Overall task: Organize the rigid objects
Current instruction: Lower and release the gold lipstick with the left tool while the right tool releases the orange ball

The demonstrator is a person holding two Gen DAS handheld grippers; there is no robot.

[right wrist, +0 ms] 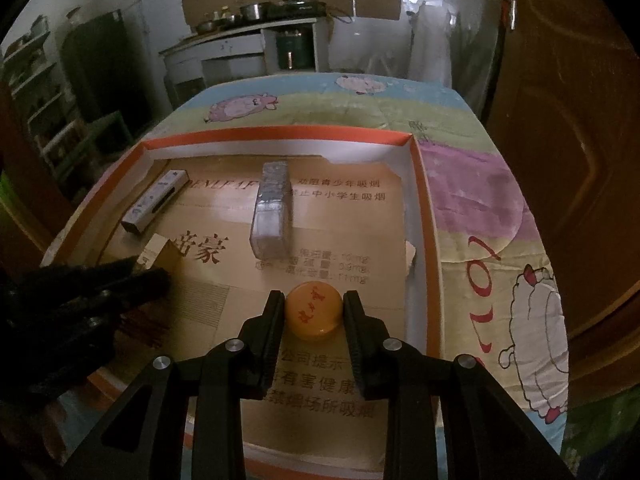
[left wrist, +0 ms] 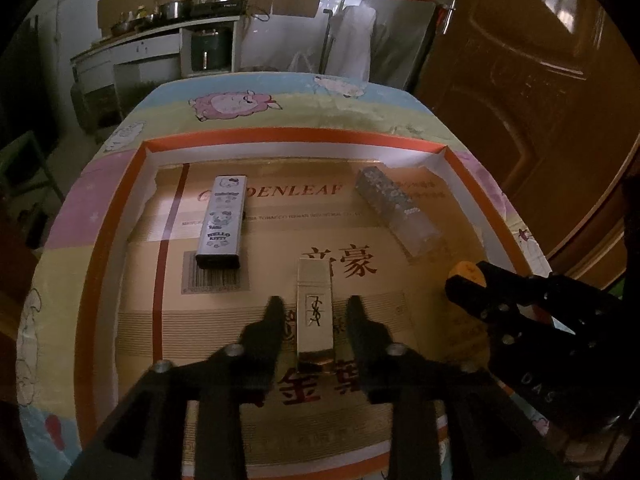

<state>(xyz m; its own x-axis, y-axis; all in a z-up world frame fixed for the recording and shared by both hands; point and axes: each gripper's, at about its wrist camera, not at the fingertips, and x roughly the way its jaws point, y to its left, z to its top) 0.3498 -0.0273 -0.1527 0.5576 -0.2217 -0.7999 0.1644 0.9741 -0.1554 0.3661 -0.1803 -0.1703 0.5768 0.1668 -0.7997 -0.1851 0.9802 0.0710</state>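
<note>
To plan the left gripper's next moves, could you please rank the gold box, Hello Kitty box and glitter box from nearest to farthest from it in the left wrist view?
1. Gold box: between the open left gripper fingers.
2. Hello Kitty box: farther back, left.
3. Glitter box: back right, roughly as far as the Hello Kitty box; too close to call.

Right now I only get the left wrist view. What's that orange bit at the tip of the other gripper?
Observer: A round orange ball with red marks; the right wrist view shows it whole.
Operator: Is it actually gripped?
Observer: Yes. The right gripper has a finger pressed against each side of it.
Operator: What lies ahead of it?
Observer: The clear block, lying straight ahead of the ball inside the tray.
</note>
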